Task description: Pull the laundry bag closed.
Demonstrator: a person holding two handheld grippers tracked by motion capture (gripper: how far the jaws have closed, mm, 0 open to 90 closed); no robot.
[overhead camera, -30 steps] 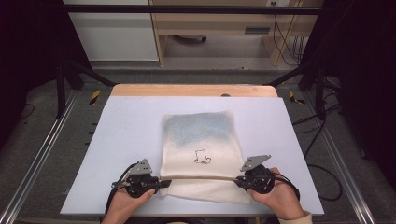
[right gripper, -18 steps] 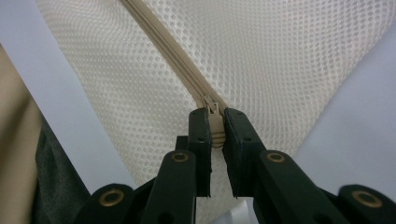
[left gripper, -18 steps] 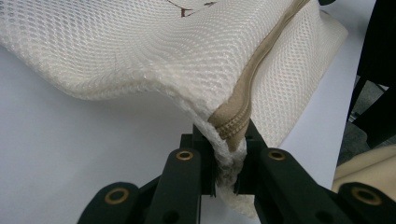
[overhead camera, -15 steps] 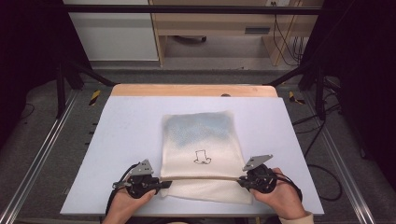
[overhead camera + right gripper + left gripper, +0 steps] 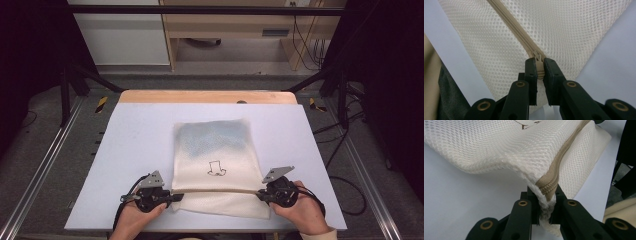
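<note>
- The mesh bag (image 5: 216, 165) lies at lower centre of the high view, unmoved over the last second.
- Left gripper (image 5: 546, 206) pinches its corner.
- Right gripper (image 5: 539, 71) clamps the zipper pull (image 5: 538, 65); zipping seems unstarted.

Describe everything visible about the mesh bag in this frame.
The mesh bag is cream netting, bluish toward its far end, with a small dark printed outline on top. It lies flat on the white table. A tan zipper crosses near its front edge. The left gripper pinches the fabric at the zipper's end; the right gripper clamps the zipper pull.
</note>
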